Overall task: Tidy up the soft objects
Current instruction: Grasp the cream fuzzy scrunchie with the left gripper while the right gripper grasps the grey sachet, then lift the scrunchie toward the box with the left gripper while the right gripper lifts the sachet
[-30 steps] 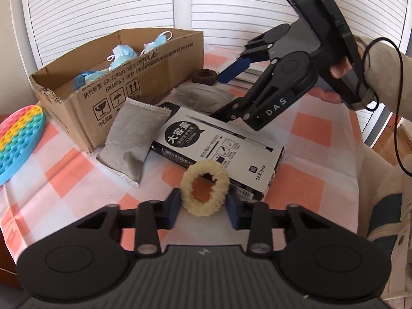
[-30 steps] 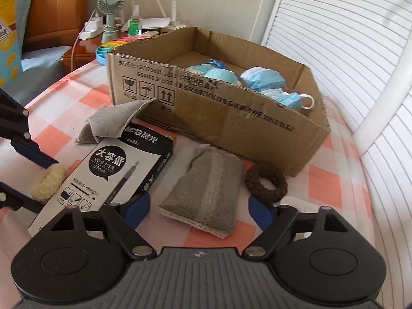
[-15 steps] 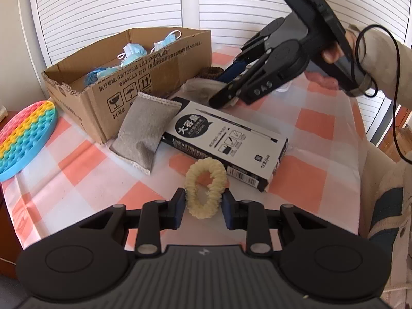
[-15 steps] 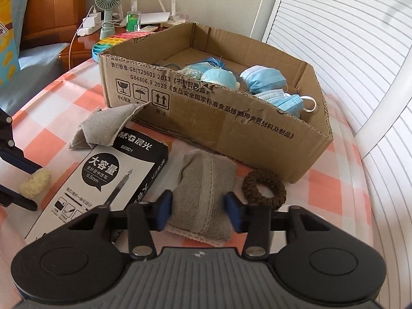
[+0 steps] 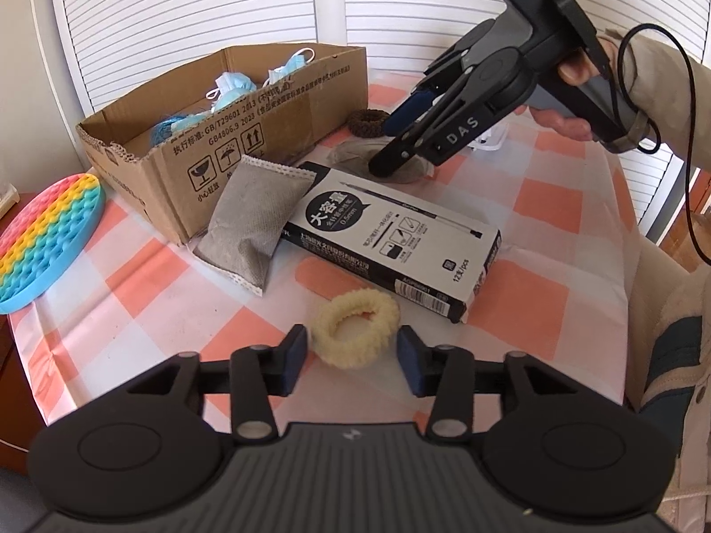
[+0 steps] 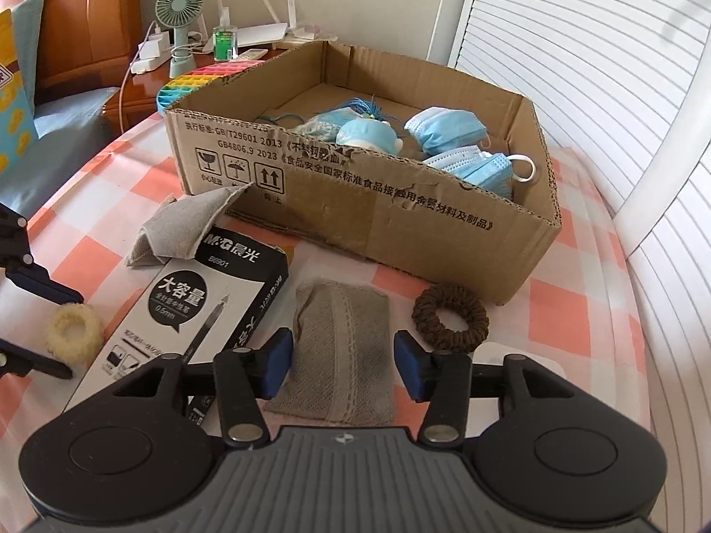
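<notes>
A cream scrunchie lies flat on the checked cloth between the pads of my left gripper. Its jaws are opening and the pads stand just clear of the scrunchie's sides. In the right wrist view a grey pouch lies between the pads of my right gripper. These jaws are opening too, and the pouch rests unsqueezed on the cloth. A cardboard box holding blue masks stands behind. A brown scrunchie lies beside the box's corner, and a second grey pouch leans against its front wall.
A black-and-white pen box lies between the two grippers. A rainbow bubble mat sits at the cloth's left edge. A person's hand and sleeve hold the right gripper. A nightstand with a fan stands beyond the bed.
The left jaws squeezed the cream scrunchie narrow, then spread, and it lies round again. The right jaws closed in on the grey pouch, then widened. Neither hand shifted much.
</notes>
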{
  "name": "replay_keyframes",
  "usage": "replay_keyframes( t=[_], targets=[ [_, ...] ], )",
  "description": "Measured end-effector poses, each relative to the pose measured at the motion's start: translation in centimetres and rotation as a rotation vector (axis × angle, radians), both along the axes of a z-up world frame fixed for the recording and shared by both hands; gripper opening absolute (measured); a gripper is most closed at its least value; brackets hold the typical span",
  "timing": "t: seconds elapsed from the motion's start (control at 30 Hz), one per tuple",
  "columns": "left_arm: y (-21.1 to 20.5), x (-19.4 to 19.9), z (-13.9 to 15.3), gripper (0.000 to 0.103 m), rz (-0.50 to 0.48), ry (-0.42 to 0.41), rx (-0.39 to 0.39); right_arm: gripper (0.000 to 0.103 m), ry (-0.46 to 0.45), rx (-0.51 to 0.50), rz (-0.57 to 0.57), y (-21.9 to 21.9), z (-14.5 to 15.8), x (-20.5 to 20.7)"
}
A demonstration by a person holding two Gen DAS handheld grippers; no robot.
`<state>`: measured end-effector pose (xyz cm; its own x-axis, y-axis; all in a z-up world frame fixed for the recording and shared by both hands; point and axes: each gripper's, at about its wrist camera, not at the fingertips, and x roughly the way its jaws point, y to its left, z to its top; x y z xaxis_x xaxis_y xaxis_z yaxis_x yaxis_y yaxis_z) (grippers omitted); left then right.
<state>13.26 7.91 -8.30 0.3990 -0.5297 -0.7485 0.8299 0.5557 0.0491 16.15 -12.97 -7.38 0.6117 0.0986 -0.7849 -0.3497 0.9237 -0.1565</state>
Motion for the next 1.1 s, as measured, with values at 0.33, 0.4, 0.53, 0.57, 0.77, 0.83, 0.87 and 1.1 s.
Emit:
replay_keyframes(
  t=[0.33,0.4,0.53,0.57,0.77,0.83,0.87,1.1],
  targets=[
    [-0.4,0.7,-0.1,0.052,-0.008,0.044,-0.024,0.058,0.011,0.008,-0.004,0.0,-1.0,0.6],
    [-0.4,0.9,-0.1,0.037,-0.002,0.055,-0.038,0.052,0.012,0.013,-0.004,-0.1,-1.0,0.6],
    [-0.5,0.6,0.3,0.031,0.003,0.052,-0.026,0.035,0.004,0.007,0.006,0.1,-0.8,0.3],
    [-0.5,0.5,0.4,0.031,0.005,0.047,-0.022,0.032,-0.002,0.004,0.005,0.1,-0.7,0.1],
    [-0.2,-0.3,1.9,0.03,0.04,0.035,-0.029,0.03,-0.017,0.027,0.001,-0.5,0.4,-0.6],
    [-0.2,-0.7,2.4,0.03,0.054,0.027,-0.028,0.03,-0.026,0.039,-0.002,-0.9,0.9,-1.0],
    [-0.2,-0.9,2.8,0.03,0.064,0.028,-0.03,0.03,-0.031,0.046,-0.005,-1.1,1.2,-1.3],
    [-0.6,-1.8,6.0,0.03,0.12,0.005,-0.056,0.03,-0.081,0.058,0.023,-2.1,4.1,-3.5]
  ],
)
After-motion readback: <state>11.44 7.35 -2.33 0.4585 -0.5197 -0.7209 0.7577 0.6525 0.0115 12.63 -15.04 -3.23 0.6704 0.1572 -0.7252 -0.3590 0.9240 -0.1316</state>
